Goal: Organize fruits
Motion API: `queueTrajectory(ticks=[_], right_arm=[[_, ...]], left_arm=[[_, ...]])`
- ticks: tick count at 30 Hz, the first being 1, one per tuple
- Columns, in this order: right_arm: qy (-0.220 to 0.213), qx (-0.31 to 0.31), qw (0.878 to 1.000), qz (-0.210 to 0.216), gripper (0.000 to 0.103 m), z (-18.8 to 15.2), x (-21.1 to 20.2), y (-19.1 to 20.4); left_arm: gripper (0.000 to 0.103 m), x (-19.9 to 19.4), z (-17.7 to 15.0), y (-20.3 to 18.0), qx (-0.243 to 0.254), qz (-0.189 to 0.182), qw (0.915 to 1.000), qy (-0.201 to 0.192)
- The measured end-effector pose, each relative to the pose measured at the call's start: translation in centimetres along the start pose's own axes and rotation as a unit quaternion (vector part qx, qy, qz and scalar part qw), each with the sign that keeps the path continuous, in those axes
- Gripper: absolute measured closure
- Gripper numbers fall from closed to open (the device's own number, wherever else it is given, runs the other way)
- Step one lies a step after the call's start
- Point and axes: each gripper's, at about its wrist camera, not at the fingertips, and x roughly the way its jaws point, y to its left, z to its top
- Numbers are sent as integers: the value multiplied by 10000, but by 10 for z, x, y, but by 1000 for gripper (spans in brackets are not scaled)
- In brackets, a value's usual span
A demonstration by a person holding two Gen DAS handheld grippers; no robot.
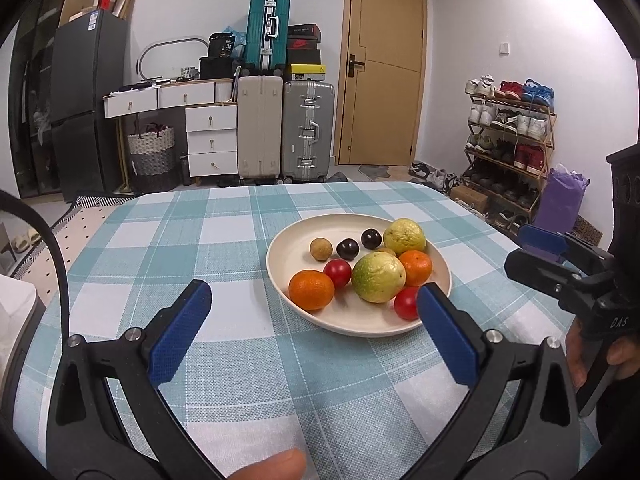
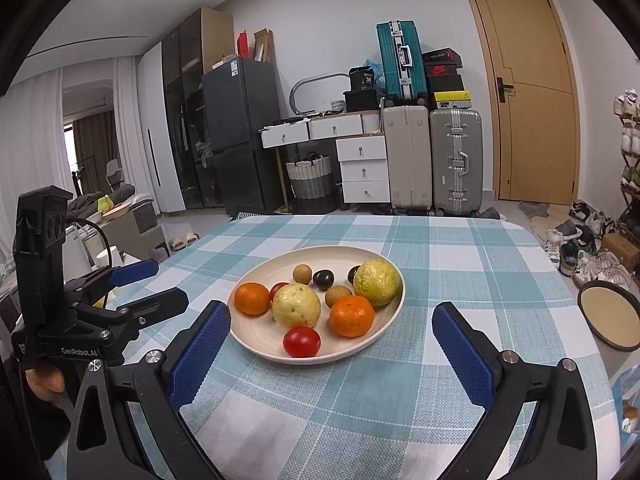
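A cream plate (image 1: 280, 249) (image 2: 256, 345) sits mid-table and holds all the fruit. On it lie two oranges (image 1: 311, 290) (image 2: 352, 316), two yellow-green guavas (image 1: 378, 282) (image 2: 296, 306), two red tomatoes (image 1: 337, 273) (image 2: 301, 341), two dark plums (image 1: 347, 249) (image 2: 323, 279) and small brown longans (image 1: 321, 249) (image 2: 302, 273). My left gripper (image 1: 314, 292) (image 2: 164, 282) is open and empty, just short of the plate's near-left rim. On the plate's other side, my right gripper (image 2: 332, 312) (image 1: 528, 252) is open too, holding nothing.
A teal-and-white checked cloth (image 1: 224, 240) covers the table. Off its right edge stands a round black-rimmed bin (image 2: 608, 320), with shoes on the floor behind. A person's thumb (image 1: 280, 465) shows at the bottom. Suitcases, drawers and a door line the far wall.
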Motion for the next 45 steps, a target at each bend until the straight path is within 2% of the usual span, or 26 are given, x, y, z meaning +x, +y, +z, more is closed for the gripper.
queueTrajectory(ticks=[11, 45], right_arm=[[-32, -186, 9998, -53, 0, 0, -1, 8], [8, -186, 9998, -47, 0, 0, 0, 6]], left_arm=[[0, 2, 1, 2, -78, 43, 10000, -24], [0, 0, -1, 4, -102, 58, 9999, -108]])
